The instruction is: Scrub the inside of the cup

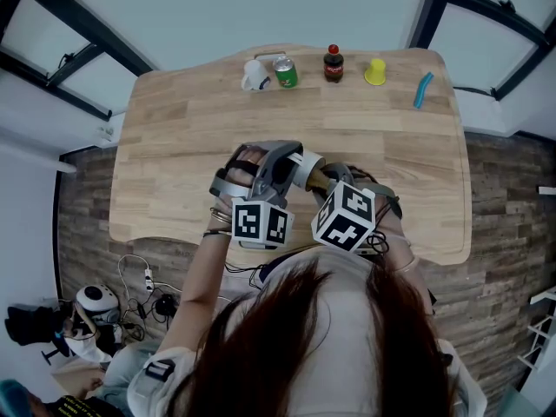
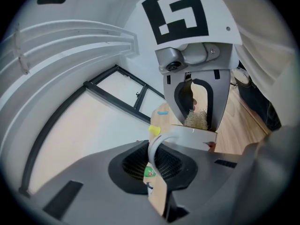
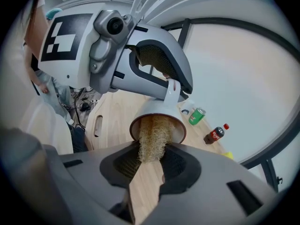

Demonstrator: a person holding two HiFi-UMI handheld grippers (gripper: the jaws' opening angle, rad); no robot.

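As one cup (image 3: 158, 108) is gripped, one scrubber (image 3: 151, 142) inside

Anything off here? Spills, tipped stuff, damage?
Nothing serious. The left claw grips the white cup by its handle; the right claw holds a fibrous scrubber in its mouth. No spill or damage shows. One oddity: the white mug at the table's far edge seems to lie on its side, but it's too small to be sure.
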